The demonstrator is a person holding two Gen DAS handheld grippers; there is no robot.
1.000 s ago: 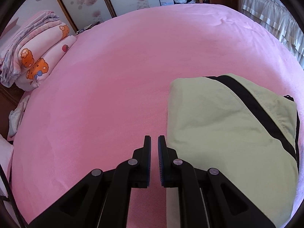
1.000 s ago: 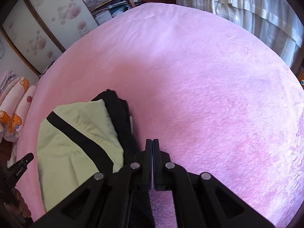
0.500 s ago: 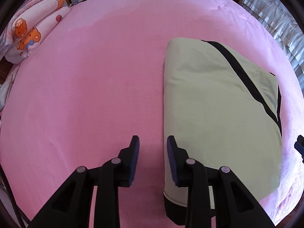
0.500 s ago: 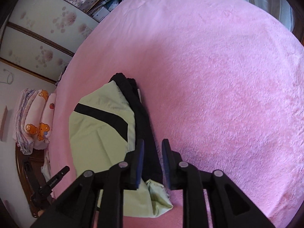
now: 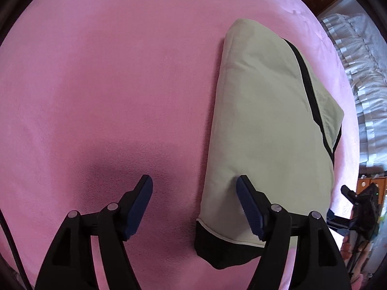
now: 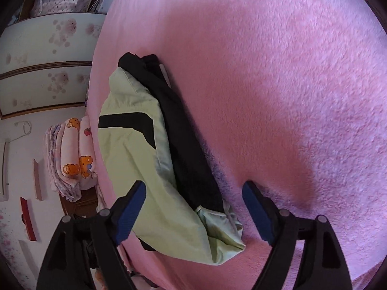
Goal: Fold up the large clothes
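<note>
your bed [image 5: 101, 77] fills both views under a pink fleece cover, and the folded jacket [image 5: 263, 120], pale green with black bands, lies on it toward one side. your left gripper [image 5: 194, 193] tips steeply down over the jacket's near corner; its jaws have just been opening and stand wide apart, one pad [image 5: 249, 207] over the green cloth, the other over bare pink, nothing clamped. your right gripper [image 6: 193, 199] slants down at the jacket's [image 6: 135, 159] other end, jaws likewise just opened and apart, straddling the bunched edge without pressing it. a stack of folded bedding [image 6: 72, 154] with bear prints sits beyond the bed's edge, near a flowered cupboard [image 6: 48, 55]. no readable writing.
</note>
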